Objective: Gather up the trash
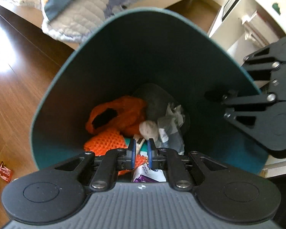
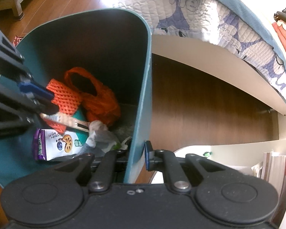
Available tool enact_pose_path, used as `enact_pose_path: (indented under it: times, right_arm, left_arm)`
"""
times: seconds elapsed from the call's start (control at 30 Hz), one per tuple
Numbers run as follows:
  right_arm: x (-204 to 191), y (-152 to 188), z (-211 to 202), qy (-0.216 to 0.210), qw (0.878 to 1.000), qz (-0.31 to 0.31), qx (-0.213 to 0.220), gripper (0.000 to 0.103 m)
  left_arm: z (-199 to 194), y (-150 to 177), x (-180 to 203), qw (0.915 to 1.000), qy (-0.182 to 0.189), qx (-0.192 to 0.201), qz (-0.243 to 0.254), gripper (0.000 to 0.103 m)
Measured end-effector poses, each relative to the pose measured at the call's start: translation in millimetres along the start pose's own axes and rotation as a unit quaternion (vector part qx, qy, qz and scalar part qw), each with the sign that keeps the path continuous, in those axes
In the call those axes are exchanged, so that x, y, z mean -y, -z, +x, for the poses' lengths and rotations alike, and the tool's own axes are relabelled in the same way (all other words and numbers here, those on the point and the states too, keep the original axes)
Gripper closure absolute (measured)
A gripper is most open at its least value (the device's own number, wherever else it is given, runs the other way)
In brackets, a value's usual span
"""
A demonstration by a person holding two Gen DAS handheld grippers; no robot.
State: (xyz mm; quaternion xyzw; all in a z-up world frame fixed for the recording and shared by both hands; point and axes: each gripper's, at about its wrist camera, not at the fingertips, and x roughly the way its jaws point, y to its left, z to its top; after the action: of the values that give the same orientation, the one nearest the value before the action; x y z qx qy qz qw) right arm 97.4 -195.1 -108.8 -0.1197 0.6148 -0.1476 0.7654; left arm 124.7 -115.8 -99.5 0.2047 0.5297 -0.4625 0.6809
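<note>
Teal bin standing on wood floor beside bed, right gripper clamping its wall, left gripper pinching a thin wrapper over orange netting inside.

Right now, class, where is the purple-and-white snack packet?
The purple-and-white snack packet lies inside the teal bin, low in the right wrist view, beside the orange foam netting.
</note>
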Motion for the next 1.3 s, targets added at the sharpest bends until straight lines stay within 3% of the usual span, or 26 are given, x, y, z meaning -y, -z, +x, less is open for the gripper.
enact_pose_path:
  times: [0.27, 0.6, 0.73, 0.83, 1.1, 1.3]
  right_arm:
    - [2, 1, 1, -0.004, 1.000, 0.000, 0.002, 0.094]
    - [1, 2, 0, -0.004, 1.000, -0.002, 0.004, 0.093]
    - [0, 2, 0, -0.004, 1.000, -0.005, 0.005, 0.093]
    - [0, 1, 0, -0.004, 1.000, -0.006, 0.006, 0.093]
    - [0, 0, -1, -0.004, 1.000, -0.014, 0.009, 0.093]
    - [-1, -2, -1, -0.006, 1.000, -0.023, 0.013, 0.093]
  left_arm:
    - [1, 7, -2, 0.9999, 0.009, -0.011, 0.002, 0.092]
    - [-31, 11, -9, 0.9994, 0.022, 0.025, 0.001, 0.087]
    - [-44, 16, -15, 0.9990, 0.021, 0.039, -0.003, 0.069]
    - [-60, 22, -23, 0.9980, 0.008, 0.062, -0.008, 0.033]
    - [-89, 41, -74, 0.9943, -0.057, 0.080, -0.042, 0.028]
    - [-112, 75, -151, 0.9814, -0.094, 0.091, -0.140, 0.023]
